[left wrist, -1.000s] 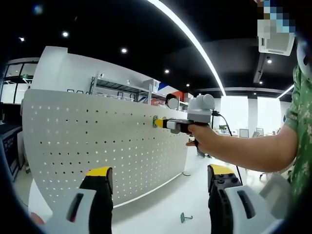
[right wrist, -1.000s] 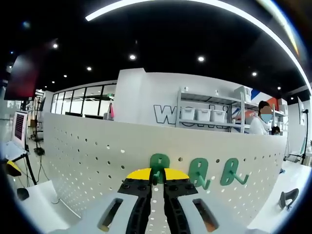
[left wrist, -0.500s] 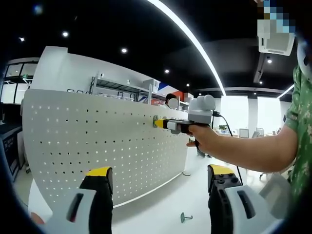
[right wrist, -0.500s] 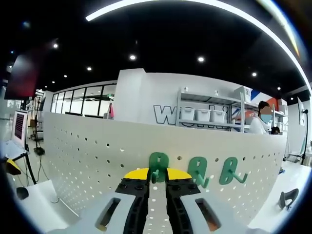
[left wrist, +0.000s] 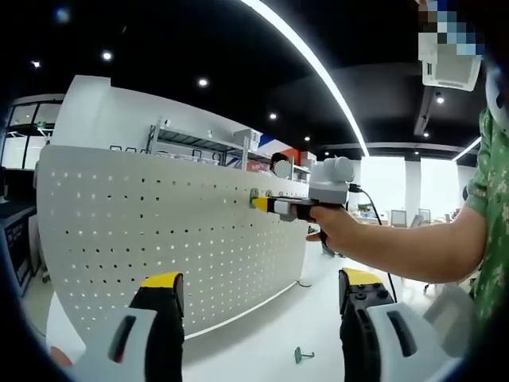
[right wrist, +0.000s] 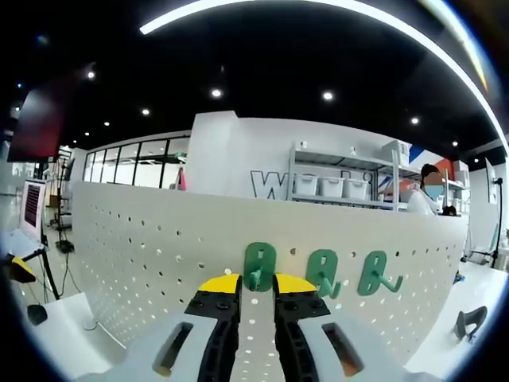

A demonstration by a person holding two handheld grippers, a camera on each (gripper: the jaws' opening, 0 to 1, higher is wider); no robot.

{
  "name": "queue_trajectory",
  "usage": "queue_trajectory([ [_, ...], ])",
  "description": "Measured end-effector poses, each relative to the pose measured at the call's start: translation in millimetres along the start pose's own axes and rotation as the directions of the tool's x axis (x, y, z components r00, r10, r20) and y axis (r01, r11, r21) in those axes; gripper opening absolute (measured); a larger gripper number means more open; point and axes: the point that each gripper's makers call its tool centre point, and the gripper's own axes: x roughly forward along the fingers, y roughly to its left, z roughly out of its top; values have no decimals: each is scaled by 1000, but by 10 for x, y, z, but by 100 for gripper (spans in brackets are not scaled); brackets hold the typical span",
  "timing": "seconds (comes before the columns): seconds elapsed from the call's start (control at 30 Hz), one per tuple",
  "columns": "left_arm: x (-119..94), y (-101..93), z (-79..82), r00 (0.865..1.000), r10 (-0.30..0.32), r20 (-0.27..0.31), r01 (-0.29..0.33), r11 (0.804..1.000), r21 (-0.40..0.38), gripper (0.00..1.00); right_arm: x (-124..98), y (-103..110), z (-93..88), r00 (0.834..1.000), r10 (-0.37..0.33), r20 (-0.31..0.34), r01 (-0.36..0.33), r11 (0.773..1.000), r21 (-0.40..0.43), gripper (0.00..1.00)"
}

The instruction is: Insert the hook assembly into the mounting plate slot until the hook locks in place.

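Centrally in the right gripper view, the right tongs [right wrist: 256, 284], yellow-tipped over black ribbed jaws and grey plastic bodies, stand slightly parted just below a green plastic hook [right wrist: 258, 267] seated on the white perforated metal pegboard [right wrist: 143, 255]; whether they touch it is unclear. Two more green hooks [right wrist: 324, 271] [right wrist: 374, 273] hang in a row to its right, with curved prongs pointing outward. A dark hook-shaped piece [right wrist: 471, 322] lies on the white worktop [right wrist: 477, 286] at the lower right.

Across the left gripper view, the left tongs [left wrist: 258, 294] are spread wide at the bottom with nothing between them. A hand [left wrist: 338, 231] holds the right tongs against the pegboard's upper edge at centre. A small grey hook [left wrist: 302, 354] lies on the smooth worktop at lower centre.
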Motion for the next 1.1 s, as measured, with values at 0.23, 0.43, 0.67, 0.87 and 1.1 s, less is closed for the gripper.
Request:
queue_trajectory([
  [0.23, -1, 12, -17, 1000, 3, -5, -3, 1000, 0, 82, -13, 0, 9, 1000, 1, 4, -1, 1000, -2, 16],
  [0.43, 2, 22, -18, 1000, 6, -5, -6, 1000, 0, 83, -36, -3, -6, 1000, 0, 3, 0, 1000, -2, 16],
  [0.67, 11, 5, -23, 1000, 4, -7, -4, 1000, 1, 84, -90, 3, -33, 1000, 0, 0, 0, 1000, -1, 17],
  [0.87, 11, -16, -23, 1000, 1, -9, -1, 1000, 1, 84, -145, 13, -36, 1000, 3, 1, -3, 1000, 1, 17],
  [1.1, 11, -41, -13, 1000, 0, -10, 0, 1000, 3, 85, -218, 39, -50, 1000, 11, 1, -11, 1000, -3, 18],
])
